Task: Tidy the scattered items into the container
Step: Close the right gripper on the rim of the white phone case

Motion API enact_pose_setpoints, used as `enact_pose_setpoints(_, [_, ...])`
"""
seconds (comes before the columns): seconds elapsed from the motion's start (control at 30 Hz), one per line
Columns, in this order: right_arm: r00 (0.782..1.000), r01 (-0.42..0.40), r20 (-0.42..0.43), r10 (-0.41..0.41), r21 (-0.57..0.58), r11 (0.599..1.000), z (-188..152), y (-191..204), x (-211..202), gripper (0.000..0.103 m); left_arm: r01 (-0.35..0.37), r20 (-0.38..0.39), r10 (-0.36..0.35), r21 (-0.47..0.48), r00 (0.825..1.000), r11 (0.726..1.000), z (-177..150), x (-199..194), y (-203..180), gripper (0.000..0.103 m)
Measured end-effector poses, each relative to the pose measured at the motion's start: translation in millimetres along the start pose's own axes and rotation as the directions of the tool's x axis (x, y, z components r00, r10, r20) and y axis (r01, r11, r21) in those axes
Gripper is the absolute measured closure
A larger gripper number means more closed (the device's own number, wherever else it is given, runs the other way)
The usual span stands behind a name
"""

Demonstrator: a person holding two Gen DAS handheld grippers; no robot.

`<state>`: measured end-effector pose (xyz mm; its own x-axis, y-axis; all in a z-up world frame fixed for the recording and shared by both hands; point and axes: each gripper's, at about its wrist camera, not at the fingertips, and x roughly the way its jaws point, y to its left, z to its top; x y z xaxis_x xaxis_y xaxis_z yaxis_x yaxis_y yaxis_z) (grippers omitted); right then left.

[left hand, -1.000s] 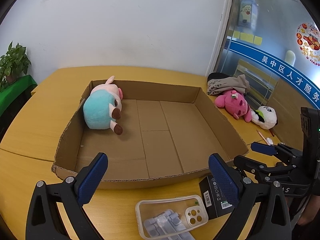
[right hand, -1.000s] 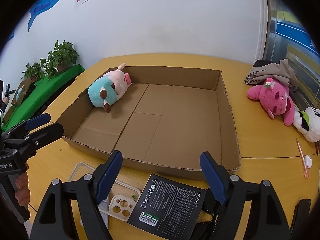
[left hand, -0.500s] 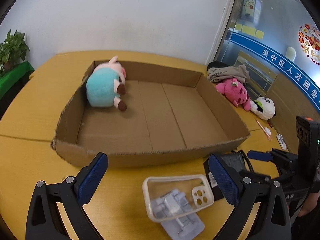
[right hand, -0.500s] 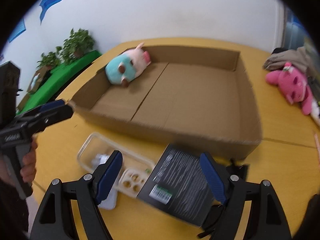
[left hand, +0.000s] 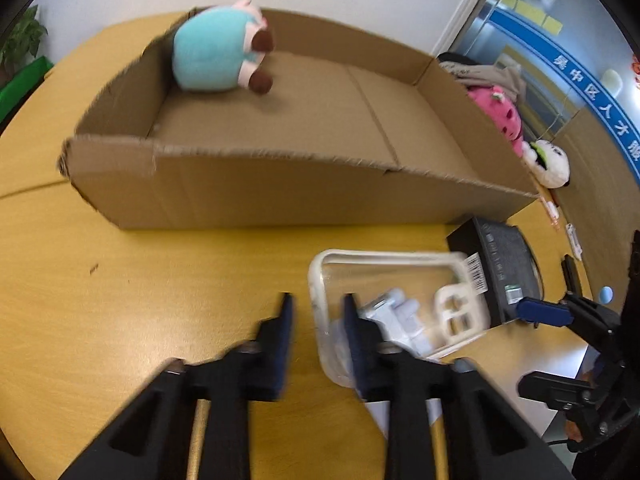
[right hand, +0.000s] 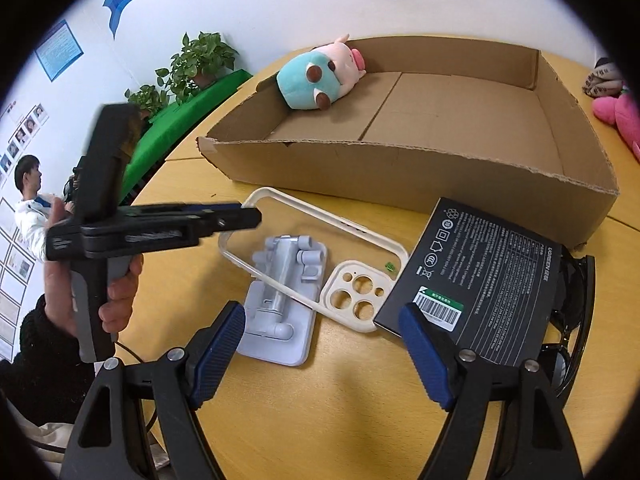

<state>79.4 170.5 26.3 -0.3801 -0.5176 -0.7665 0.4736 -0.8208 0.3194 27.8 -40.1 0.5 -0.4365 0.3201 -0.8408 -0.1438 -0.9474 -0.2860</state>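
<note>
A clear phone case [left hand: 400, 258] [right hand: 352, 292] lies on the yellow table in front of the cardboard box [left hand: 280, 192] [right hand: 400, 176], partly over a grey phone stand [left hand: 400, 316] [right hand: 280, 280]. My left gripper [left hand: 316, 316] [right hand: 256, 218] is shut on the case's left rim. A black product box [left hand: 504, 256] [right hand: 480, 264] rests on the case's camera end. My right gripper [right hand: 320, 324] hangs open just above the table, with the stand's base and the black box's near corner between its fingers. A teal and pink plush [left hand: 212, 56] [right hand: 316, 80] lies in the box's far left corner.
Black sunglasses [right hand: 576, 292] lie under the black box's right side. A pink plush [left hand: 500, 116] [right hand: 616, 116], a panda plush [left hand: 548, 164] and a bundle of cloth sit on the table right of the box. A person sits far to the left.
Both grippers came down toward the table and tipped further downward. The left jaws went from wide open to closed at the phone case's rim. The right jaws stayed open.
</note>
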Motion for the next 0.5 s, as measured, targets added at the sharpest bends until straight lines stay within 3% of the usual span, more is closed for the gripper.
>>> enact_pose_setpoints(0.27, [0.999, -0.023, 0.024, 0.022, 0.019, 1.000, 5.5, 10.6, -2.3, 0.024, -0.076, -0.008, 0.076, -0.065, 0.997, 0.995, -11.0, -5.4, 28.5, 0.098])
enact_pose_setpoints(0.4, [0.999, -0.041, 0.023, 0.040, 0.028, 0.999, 17.2, 18.5, 6.3, 0.025, -0.079, -0.012, 0.078, -0.090, 0.997, 0.993, -17.1, -6.3, 40.2, 0.098])
enact_pose_setpoints(0.5, [0.999, -0.040, 0.006, 0.040, 0.034, 0.999, 24.6, 25.3, 19.9, 0.041, -0.068, -0.011, 0.067, -0.102, 0.998, 0.992, -21.2, -6.9, 46.1, 0.099])
